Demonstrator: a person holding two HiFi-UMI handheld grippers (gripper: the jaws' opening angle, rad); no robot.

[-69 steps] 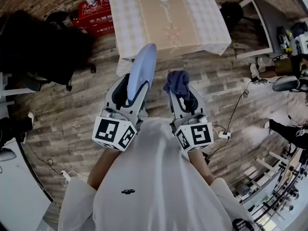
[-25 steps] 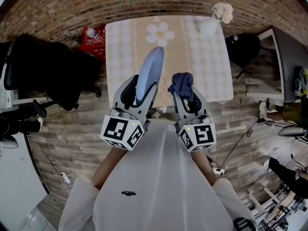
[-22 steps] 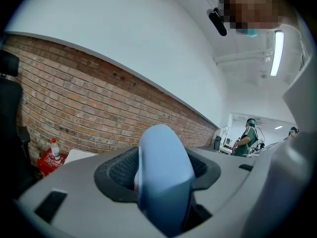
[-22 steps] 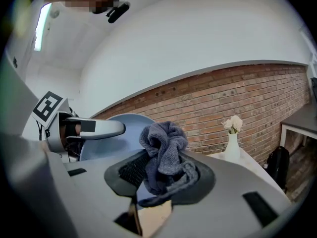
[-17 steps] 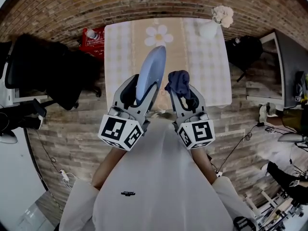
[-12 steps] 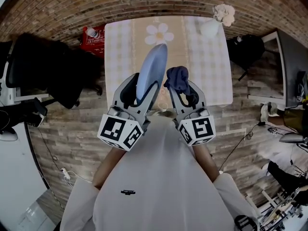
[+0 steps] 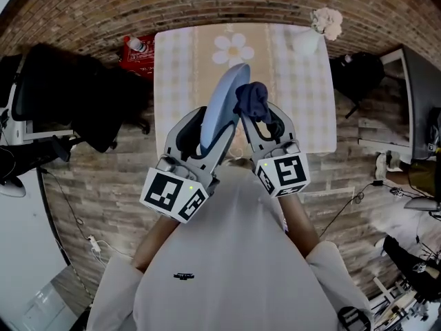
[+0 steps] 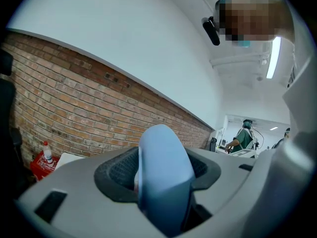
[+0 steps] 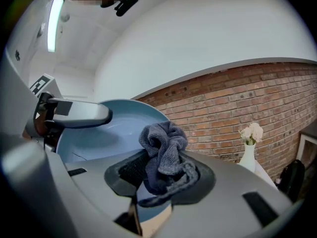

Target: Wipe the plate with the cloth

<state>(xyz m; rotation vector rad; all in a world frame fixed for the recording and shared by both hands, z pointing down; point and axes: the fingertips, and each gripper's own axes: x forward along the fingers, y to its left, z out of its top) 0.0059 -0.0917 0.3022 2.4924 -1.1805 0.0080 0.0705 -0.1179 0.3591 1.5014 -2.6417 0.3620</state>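
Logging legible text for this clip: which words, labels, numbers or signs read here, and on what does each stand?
No text reads clearly in any view.
Red box beside the table: any print too small to read.
Dark mark on the white shirt: too small to read.
Cubes on the left gripper and right gripper: black-and-white square markers, no letters or digits.
Plate and cloth: no print.

Two tools are sharing the frame, the left hand-held gripper (image 7: 210, 124) and the right hand-held gripper (image 7: 262, 119), alongside one plate (image 7: 224, 96), one cloth (image 7: 251, 101), one desk (image 7: 179, 67), one white vase (image 7: 306, 41), one red box (image 7: 142, 56) and one bottle (image 7: 136, 43).
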